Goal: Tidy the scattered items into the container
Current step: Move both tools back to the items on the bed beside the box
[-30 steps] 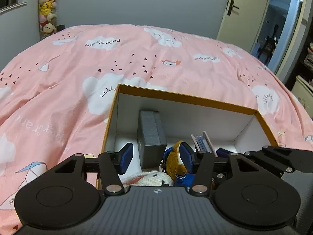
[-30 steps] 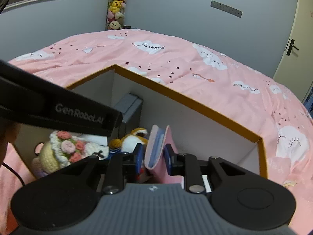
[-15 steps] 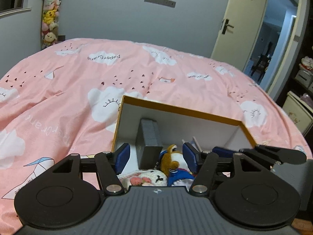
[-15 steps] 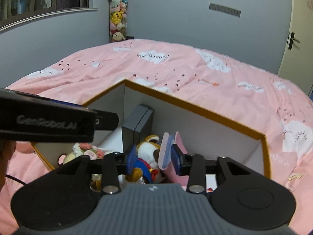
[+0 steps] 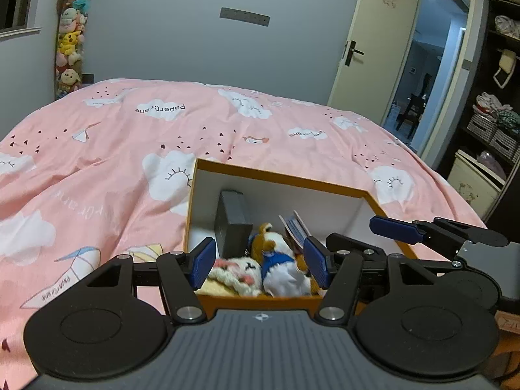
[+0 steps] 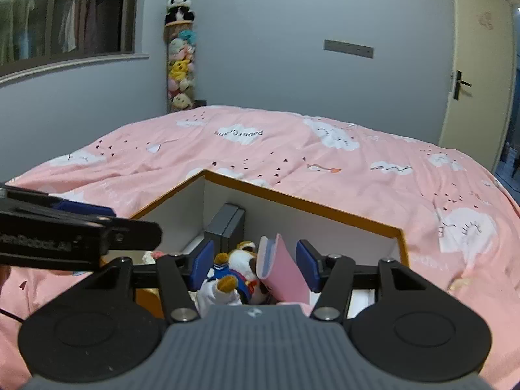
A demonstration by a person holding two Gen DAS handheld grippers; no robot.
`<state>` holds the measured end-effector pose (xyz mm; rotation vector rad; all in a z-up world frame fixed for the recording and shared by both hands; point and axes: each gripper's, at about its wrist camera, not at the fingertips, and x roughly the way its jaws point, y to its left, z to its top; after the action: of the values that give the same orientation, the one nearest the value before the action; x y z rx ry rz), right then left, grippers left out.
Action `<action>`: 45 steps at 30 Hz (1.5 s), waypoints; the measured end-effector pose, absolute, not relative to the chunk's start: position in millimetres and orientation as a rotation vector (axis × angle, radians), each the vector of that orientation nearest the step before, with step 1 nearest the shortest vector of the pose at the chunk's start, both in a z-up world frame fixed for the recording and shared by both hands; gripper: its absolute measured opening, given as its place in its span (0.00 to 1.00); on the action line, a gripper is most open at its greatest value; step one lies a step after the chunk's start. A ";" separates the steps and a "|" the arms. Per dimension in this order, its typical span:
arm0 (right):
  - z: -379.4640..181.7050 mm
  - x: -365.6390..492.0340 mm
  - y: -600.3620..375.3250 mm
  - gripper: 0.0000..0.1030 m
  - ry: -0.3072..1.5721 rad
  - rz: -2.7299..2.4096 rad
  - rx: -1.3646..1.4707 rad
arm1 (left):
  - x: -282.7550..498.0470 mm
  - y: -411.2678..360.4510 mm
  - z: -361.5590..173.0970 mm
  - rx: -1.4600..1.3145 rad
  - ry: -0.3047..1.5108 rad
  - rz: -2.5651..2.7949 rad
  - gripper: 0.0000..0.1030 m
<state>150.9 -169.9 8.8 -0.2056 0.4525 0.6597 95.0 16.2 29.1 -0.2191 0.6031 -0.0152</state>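
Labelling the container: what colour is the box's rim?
Orange-brown rim, white inside; clearest in the right wrist view.

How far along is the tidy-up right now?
Looks nearly done: the box already holds the gray case, duck plush, crochet doll and pink pouch. Left gripper and right gripper are open and empty. No loose items show on the bedspread.

Grey walls (image 6: pixel 260 16), a cream door (image 5: pixel 373 48) ajar, a window (image 6: pixel 65 13), pink cloud-print bedding (image 5: pixel 97 149).
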 end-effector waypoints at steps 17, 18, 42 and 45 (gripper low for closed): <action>-4.0 99.2 -214.6 0.71 0.484 0.623 -0.116 | 43.7 14.5 22.3 -0.173 0.669 -0.071 0.68; -6.8 96.2 -216.3 0.71 0.493 0.623 -0.122 | 40.6 15.6 20.6 -0.175 0.679 -0.072 0.68; -61.0 56.7 -200.9 0.67 0.712 0.766 -0.270 | 9.3 30.8 -58.1 -0.059 1.118 -0.008 0.65; -65.1 53.2 -193.9 0.66 0.720 0.794 -0.297 | 9.8 32.5 -65.6 -0.075 1.136 -0.009 0.65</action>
<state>53.2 -193.9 -65.1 -0.2969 0.7198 0.7935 9.8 32.5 -65.6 -0.0747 1.1360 -0.0085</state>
